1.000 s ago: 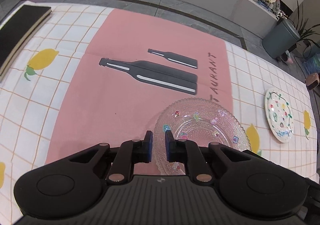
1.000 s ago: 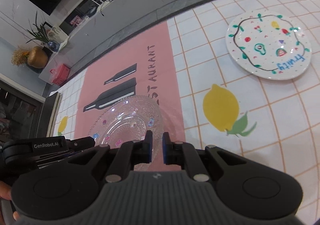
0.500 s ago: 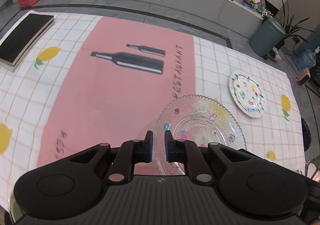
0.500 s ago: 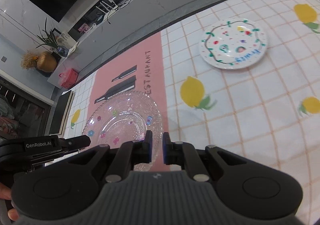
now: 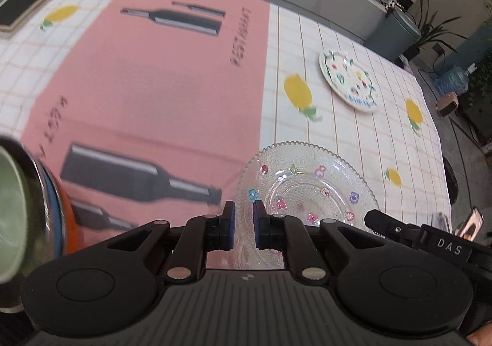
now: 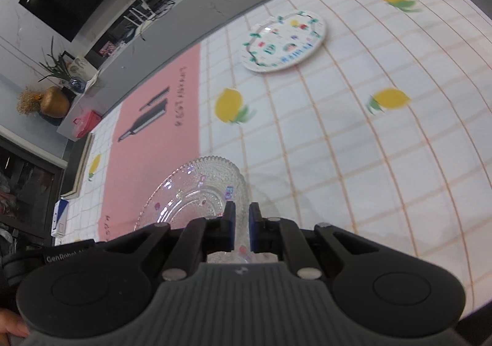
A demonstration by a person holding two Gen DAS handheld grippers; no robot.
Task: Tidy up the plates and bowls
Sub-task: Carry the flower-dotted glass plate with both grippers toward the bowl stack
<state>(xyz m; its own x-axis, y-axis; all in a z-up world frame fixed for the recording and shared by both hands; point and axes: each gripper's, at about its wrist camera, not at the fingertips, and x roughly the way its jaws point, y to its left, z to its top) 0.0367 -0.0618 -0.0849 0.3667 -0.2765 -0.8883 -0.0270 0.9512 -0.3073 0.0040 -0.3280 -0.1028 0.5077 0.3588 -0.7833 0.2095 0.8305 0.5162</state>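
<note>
A clear glass plate (image 5: 307, 186) with small coloured flower marks is held above the table. My left gripper (image 5: 243, 224) is shut on its left rim. My right gripper (image 6: 242, 227) is shut on its right rim; the plate also shows in the right wrist view (image 6: 196, 192). A white plate (image 5: 349, 81) with painted fruit lies on the checked cloth at the far right; it also shows in the right wrist view (image 6: 284, 41). A stack with a green bowl (image 5: 12, 217) on orange and blue rims shows at the left edge.
A pink mat (image 5: 147, 75) with bottle prints covers the table's middle. A black board (image 5: 27, 1) lies at the far left corner. A grey bin (image 5: 393, 35) and plants stand on the floor beyond the table. A low counter runs behind.
Both grippers have lifted the glass plate and pulled back toward the near side. The white plate now looks farther off. The bowl stack has come into the left wrist view.
</note>
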